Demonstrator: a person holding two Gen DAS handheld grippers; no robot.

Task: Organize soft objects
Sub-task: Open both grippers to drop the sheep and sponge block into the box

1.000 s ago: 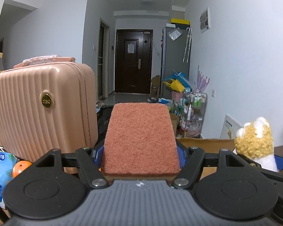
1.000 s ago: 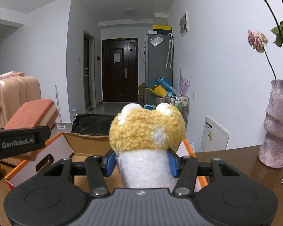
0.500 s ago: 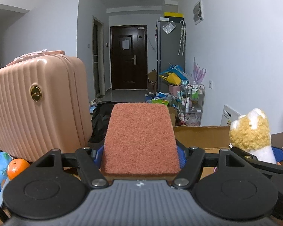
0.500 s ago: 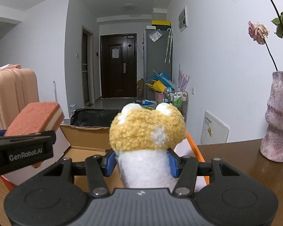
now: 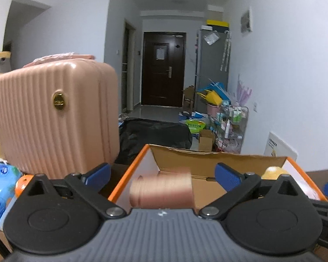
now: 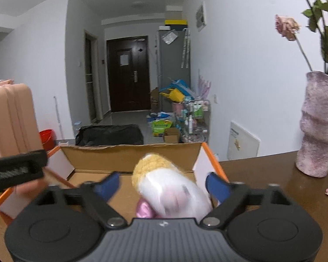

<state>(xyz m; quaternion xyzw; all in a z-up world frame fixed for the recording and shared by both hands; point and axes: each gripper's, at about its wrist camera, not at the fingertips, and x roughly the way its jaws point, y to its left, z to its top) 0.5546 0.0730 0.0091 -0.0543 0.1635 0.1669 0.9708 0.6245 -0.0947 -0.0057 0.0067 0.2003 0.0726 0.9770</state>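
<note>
An open cardboard box (image 5: 218, 158) with orange-edged flaps sits on the brown table; it also shows in the right wrist view (image 6: 129, 155). My left gripper (image 5: 161, 174) is open above the box, and the rust-coloured sponge (image 5: 161, 191) is blurred between the spread jaws, falling free. My right gripper (image 6: 163, 183) is open over the box, and the yellow and white plush paw (image 6: 172, 187) tips down between the jaws, blurred. The paw's yellow top (image 5: 273, 171) shows at the box's right in the left wrist view.
A pink suitcase (image 5: 54, 118) stands left of the box, with a blue pack (image 5: 0, 185) and an orange (image 5: 21, 185) in front of it. A fuzzy purple vase (image 6: 319, 126) with dried roses stands on the table at the right. A black bag (image 6: 109, 135) lies behind the box.
Both grippers dipped toward the box and opened. The sponge and the plush paw, held before, are now loose and dropping between the spread jaws.
</note>
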